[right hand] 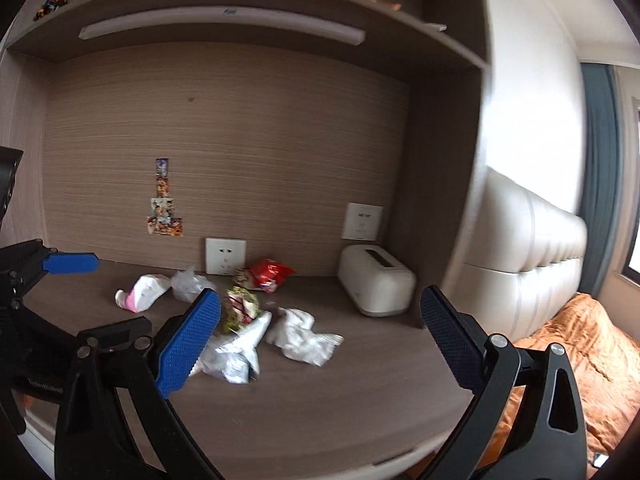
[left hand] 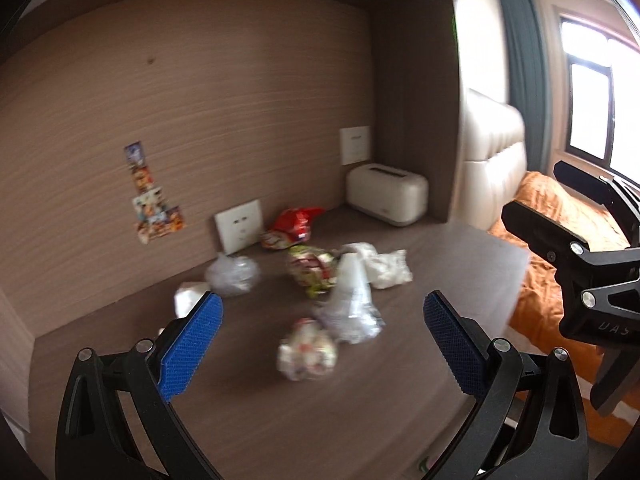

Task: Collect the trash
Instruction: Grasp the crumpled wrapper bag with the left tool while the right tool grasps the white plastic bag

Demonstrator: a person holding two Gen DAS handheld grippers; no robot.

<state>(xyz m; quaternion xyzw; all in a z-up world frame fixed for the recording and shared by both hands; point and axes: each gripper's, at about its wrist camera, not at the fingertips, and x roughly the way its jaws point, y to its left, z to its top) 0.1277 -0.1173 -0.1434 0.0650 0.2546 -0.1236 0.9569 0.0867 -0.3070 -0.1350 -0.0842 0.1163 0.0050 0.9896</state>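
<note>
Wooden desk [right hand: 360,400] w/ cream toaster [right hand: 376,286] at rear right. Trash scattered mid-desk: white crumpled tissue [right hand: 304,338], silver wrapper [right hand: 236,356], red snack bag [right hand: 270,272]. Left gripper [left hand: 322,342] & right gripper [right hand: 320,340]: both spread wide, holding nothing, above desk.

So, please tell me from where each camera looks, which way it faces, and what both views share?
Left wrist: sits on the left gripper, facing the desk and its trash; its own open blue fingers show, with the right gripper at the right edge.
Right wrist: sits on the right gripper, facing the same desk; the left gripper shows at the left edge.
Shared: toaster, red wrapper, wall socket.
</note>
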